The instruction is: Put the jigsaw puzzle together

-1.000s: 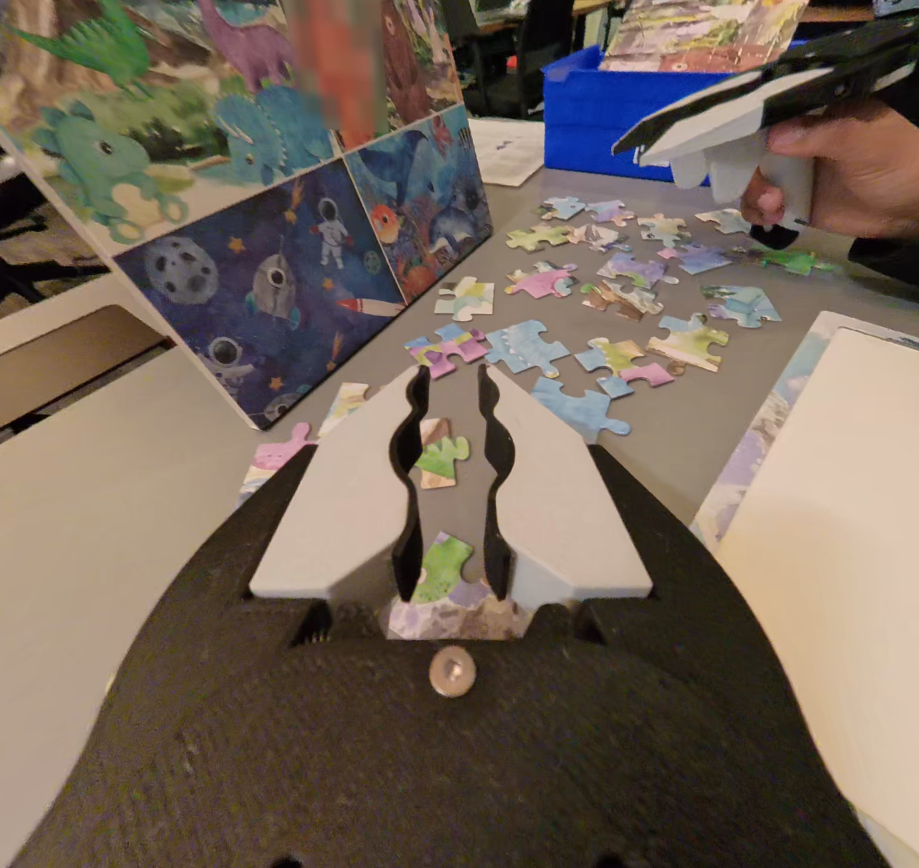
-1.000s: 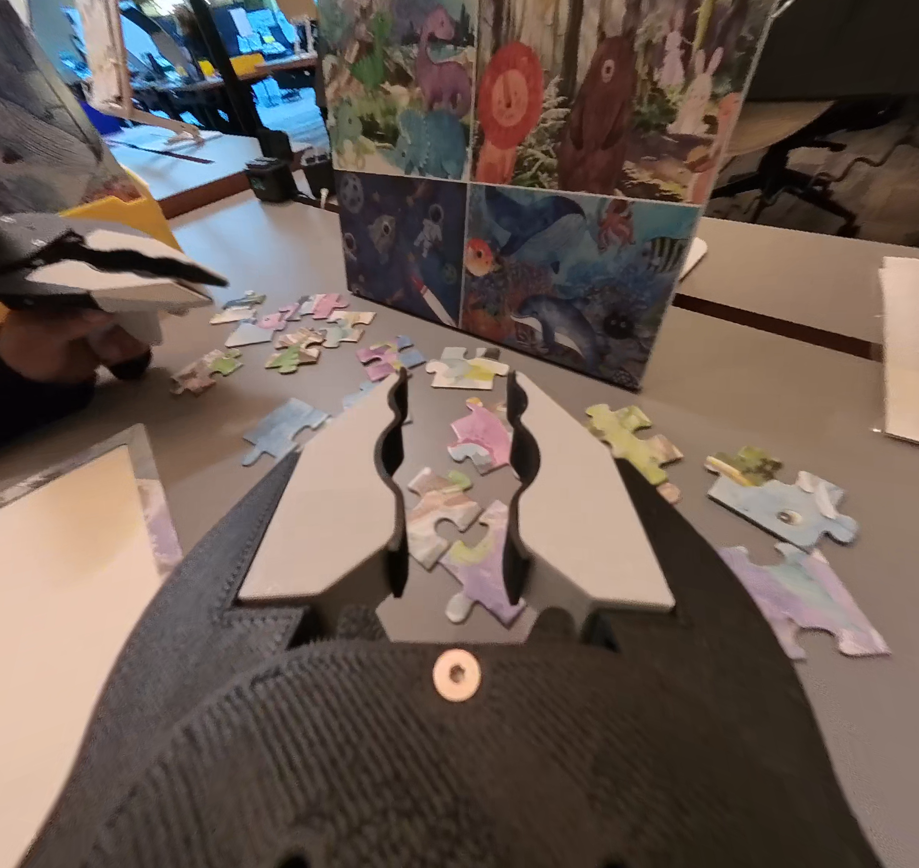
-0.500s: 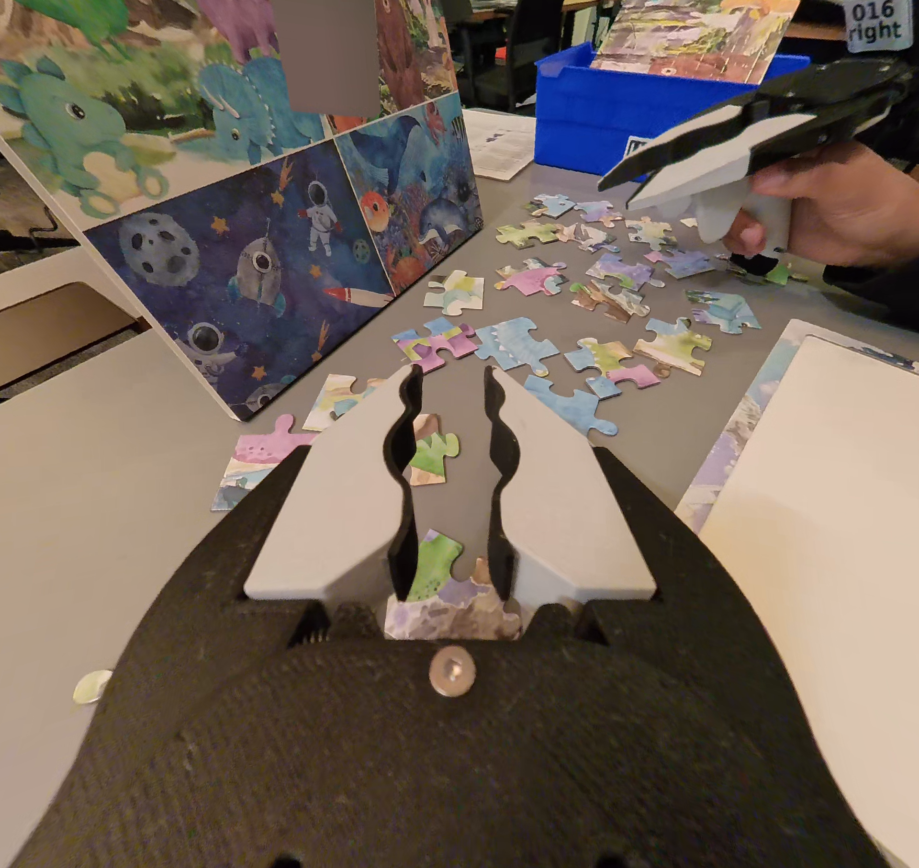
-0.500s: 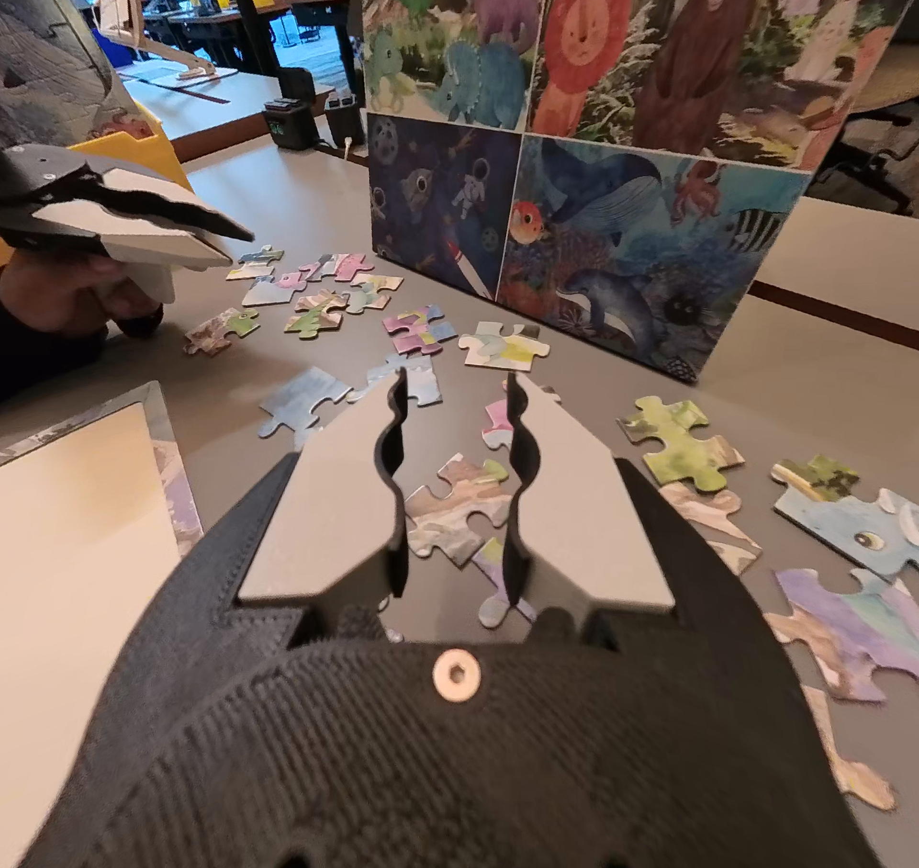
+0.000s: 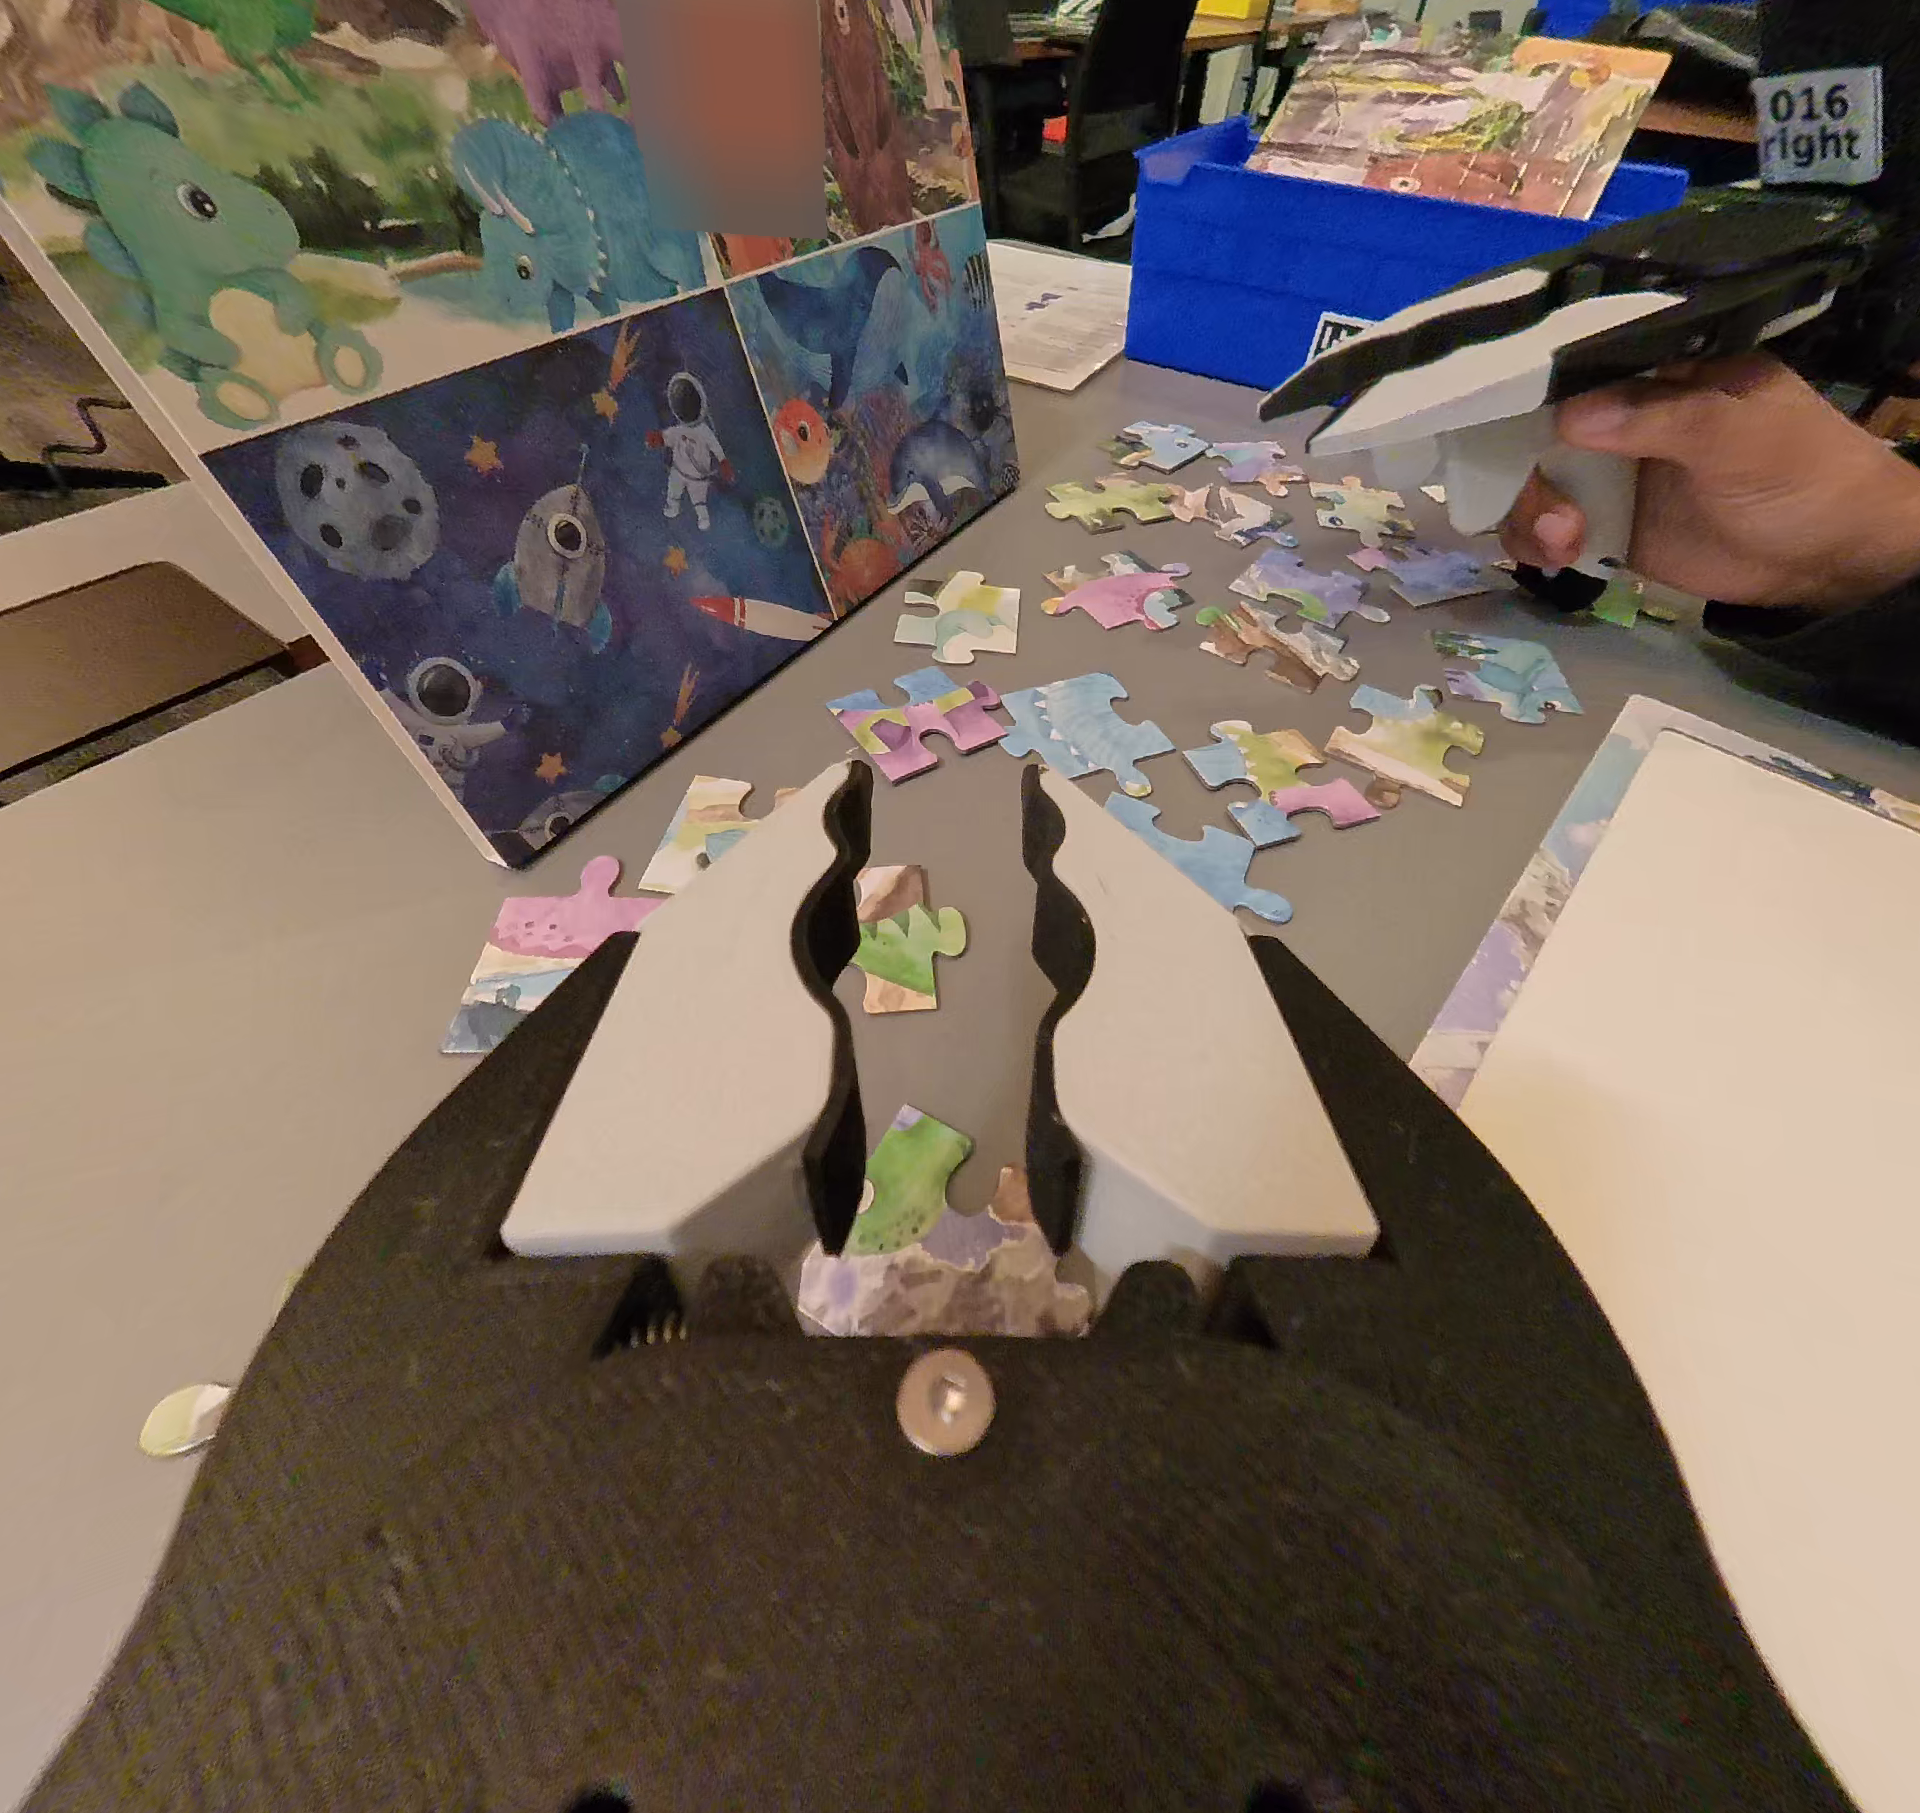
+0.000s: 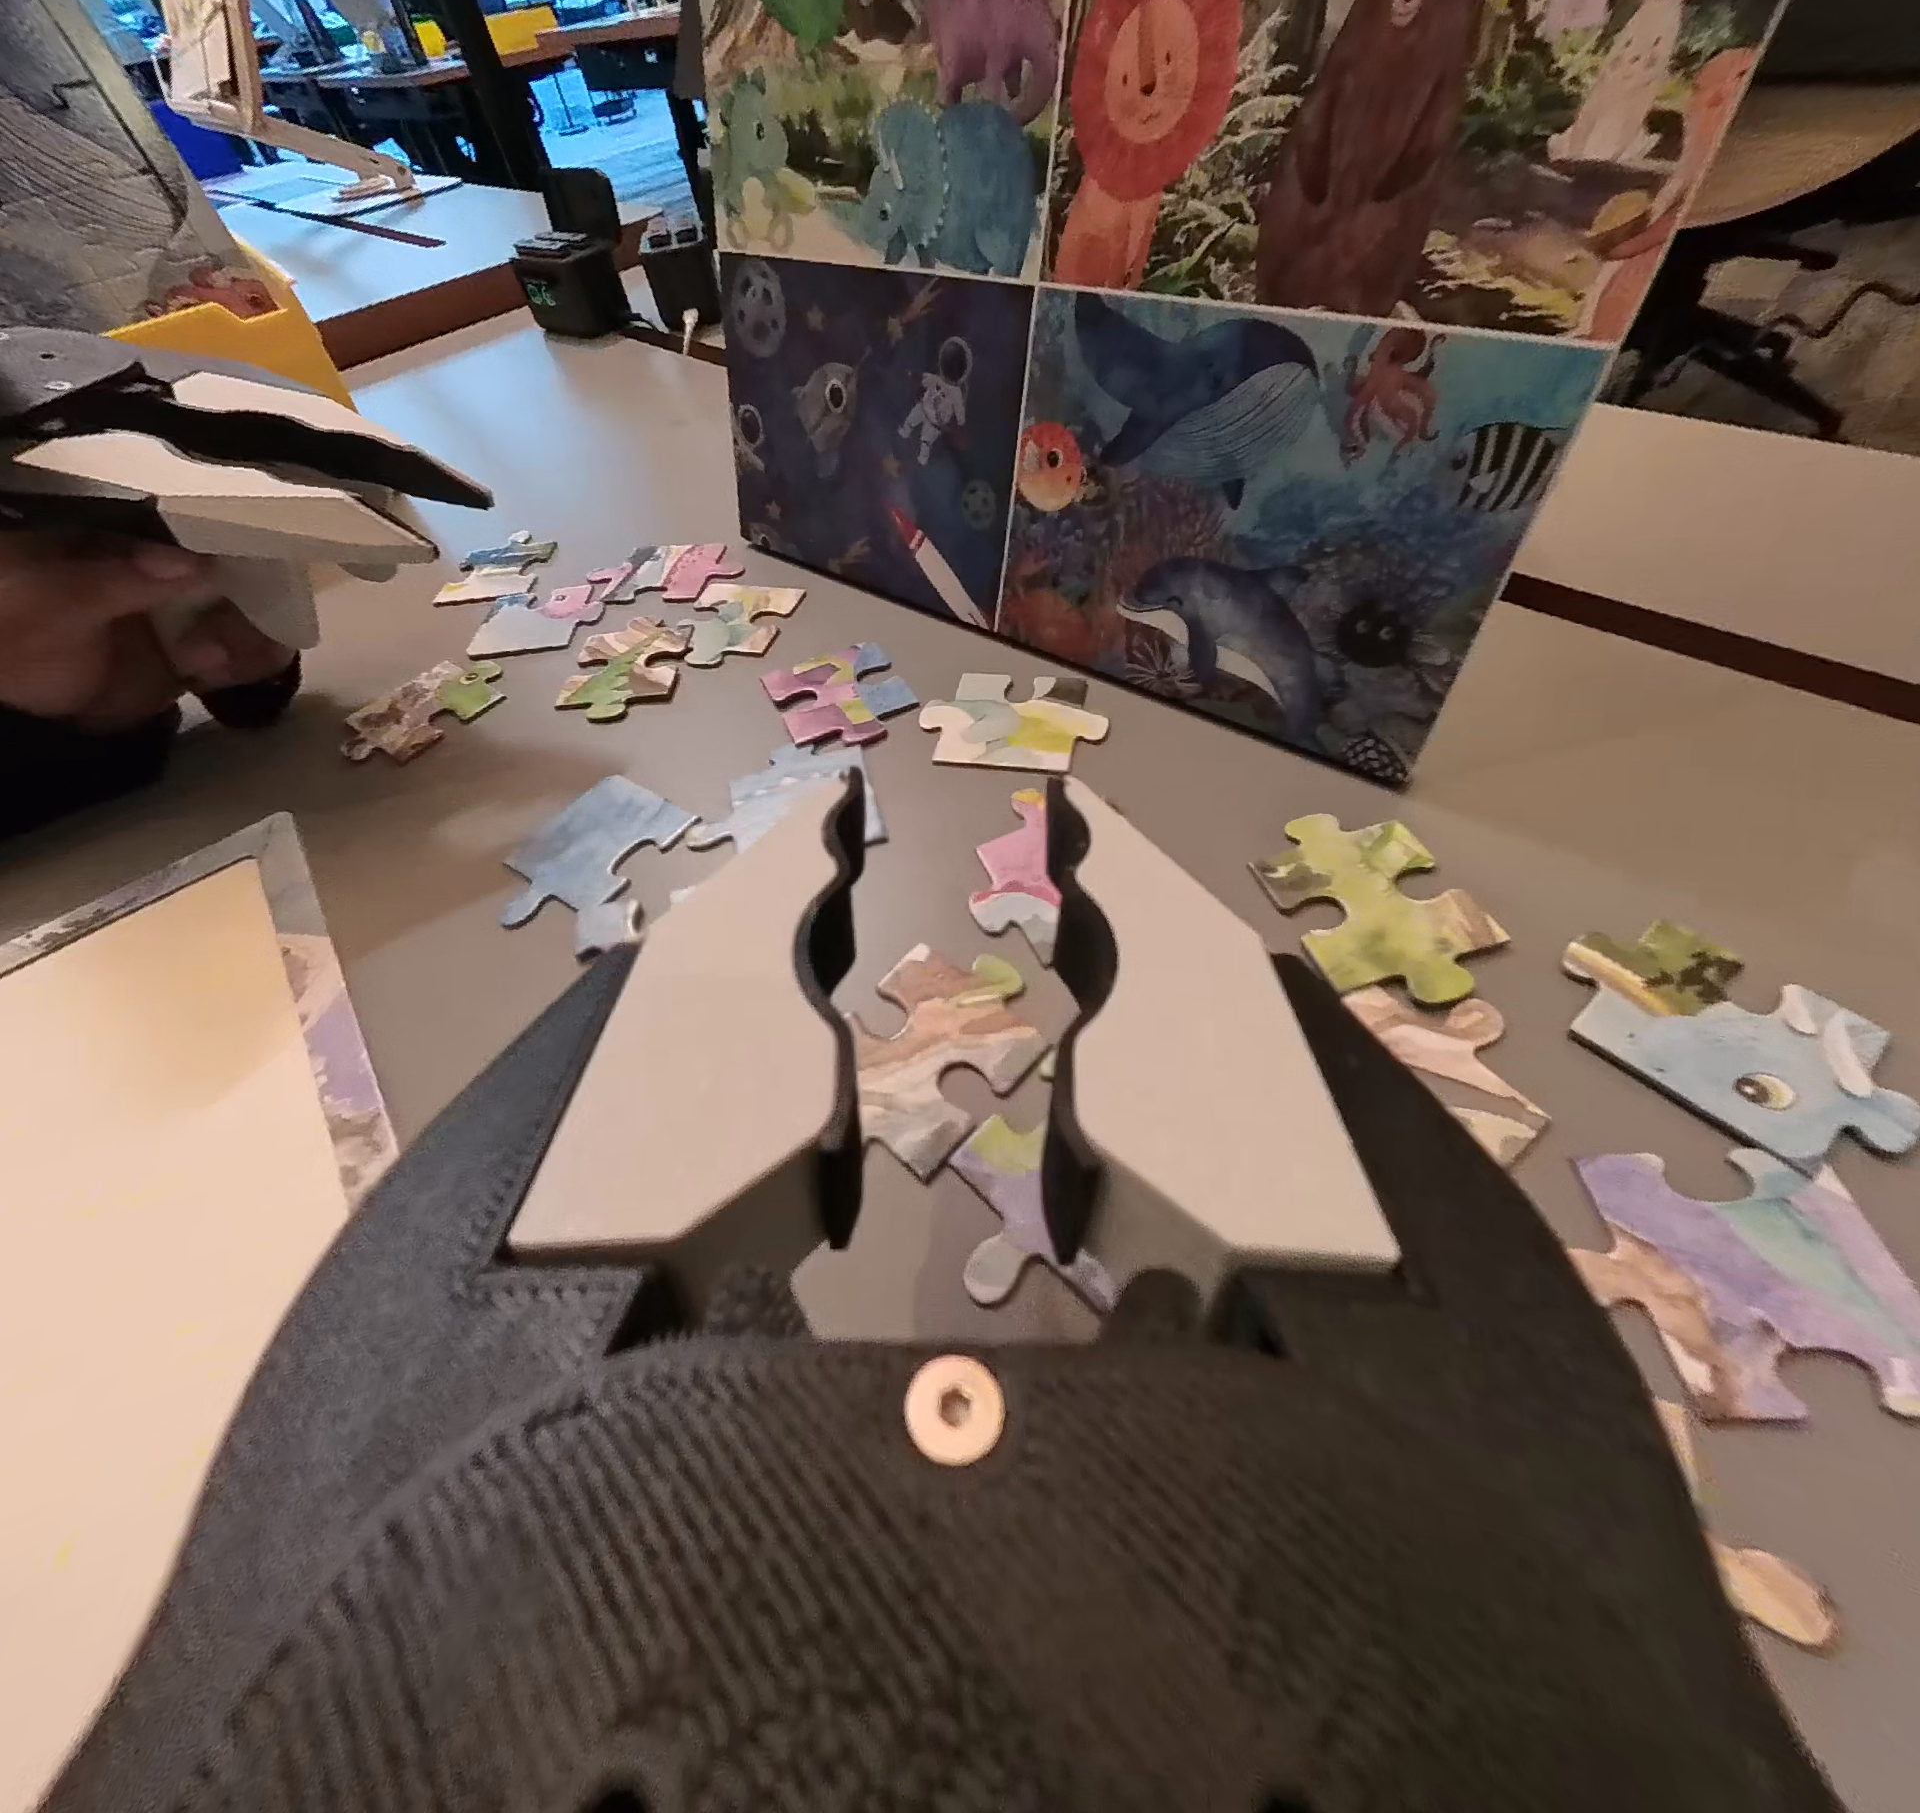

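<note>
Jigsaw puzzle pieces point(image 5: 1081, 735) lie loose and face up all over the grey bench point(image 5: 260, 984), in front of the upright picture box point(image 5: 582, 516) with dinosaur, space and sea panels. Puzzle tray point(image 5: 1704, 1088) with a pale blank middle sits at the bench's near side, no pieces in it that I can see. My left hand-held gripper point(image 5: 943, 807) hovers above the bench, jaws parted with a narrow gap, holding nothing; a green-and-brown piece point(image 5: 904, 942) and a green-purple piece point(image 5: 914, 1181) show through the gap below. My right hand-held gripper point(image 6: 954, 802) also hangs over the pieces, jaws apart, empty; a brown-grey piece point(image 6: 935, 1046) is under it, a green piece point(image 6: 1371, 901) just to the right. Blue bin point(image 5: 1351, 257) at the far end of the bench.
</note>
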